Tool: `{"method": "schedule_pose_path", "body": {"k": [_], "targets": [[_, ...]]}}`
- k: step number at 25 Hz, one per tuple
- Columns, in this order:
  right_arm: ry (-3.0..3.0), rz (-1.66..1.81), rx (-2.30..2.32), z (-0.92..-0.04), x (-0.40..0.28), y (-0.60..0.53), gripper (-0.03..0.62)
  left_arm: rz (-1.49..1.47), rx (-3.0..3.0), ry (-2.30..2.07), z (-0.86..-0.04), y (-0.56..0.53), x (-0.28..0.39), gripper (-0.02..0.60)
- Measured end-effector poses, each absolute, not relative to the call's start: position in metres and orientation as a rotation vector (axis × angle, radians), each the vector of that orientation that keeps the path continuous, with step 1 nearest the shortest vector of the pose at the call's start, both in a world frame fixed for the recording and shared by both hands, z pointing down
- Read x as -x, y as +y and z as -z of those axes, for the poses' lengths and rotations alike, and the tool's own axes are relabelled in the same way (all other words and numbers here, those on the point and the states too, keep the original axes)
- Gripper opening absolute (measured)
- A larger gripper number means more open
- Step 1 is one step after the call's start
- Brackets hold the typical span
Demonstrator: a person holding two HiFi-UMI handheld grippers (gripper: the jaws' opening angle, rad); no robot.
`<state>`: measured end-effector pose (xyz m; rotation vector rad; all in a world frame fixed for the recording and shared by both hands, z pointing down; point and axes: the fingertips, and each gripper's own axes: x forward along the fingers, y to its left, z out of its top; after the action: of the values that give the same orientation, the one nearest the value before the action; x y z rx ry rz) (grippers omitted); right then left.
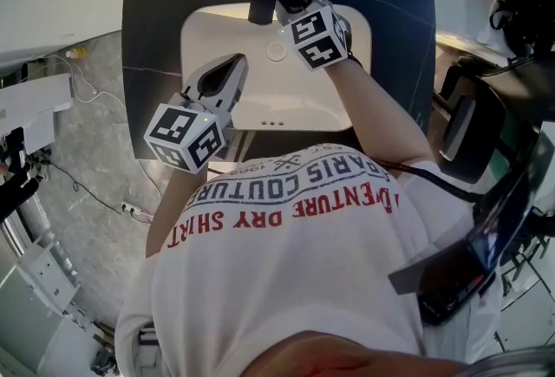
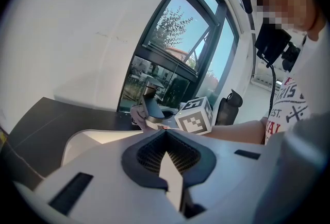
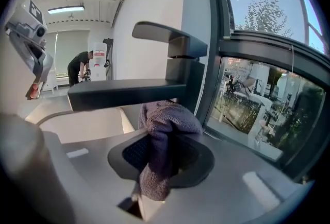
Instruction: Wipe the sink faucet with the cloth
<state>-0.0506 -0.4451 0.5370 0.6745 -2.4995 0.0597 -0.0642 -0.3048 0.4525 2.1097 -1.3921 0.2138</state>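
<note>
Pressing a bunched grey-purple cloth against the dark sink faucet, the right gripper appears to be in the wiping step itself. Its jaws are clamped on the cloth, whose wad bulges past the tips and touches the underside of the flat spout just where it meets the upright body, below the lever handle. In the head view the faucet stands at the back edge of the white basin, which is set into a dark desk, and the right gripper is just beside it. The left gripper hangs over the basin's near left side, apart from the faucet, its jaws closed together with nothing between them; it seems to have no part in the wipe. Only the spout's root looks covered, so the next move likely calls for sliding the cloth along the spout toward its tip, then up over the body and handle, with a firm clamp so the wad does not slip out.
</note>
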Motion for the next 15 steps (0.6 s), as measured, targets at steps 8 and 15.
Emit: {"method": "schedule_pose_path", "body": {"k": [8,15], "targets": [[-2.409,-0.009,-0.654,-0.565,0.049,-0.446,0.075,-0.215,-2.110,-1.388,-0.455,-0.308,0.063,0.002],[-2.529,0.013,-0.618,-0.539,0.048,-0.433,0.075,-0.203,-2.123,-1.393,-0.447,-0.305,0.059,0.002]]}}
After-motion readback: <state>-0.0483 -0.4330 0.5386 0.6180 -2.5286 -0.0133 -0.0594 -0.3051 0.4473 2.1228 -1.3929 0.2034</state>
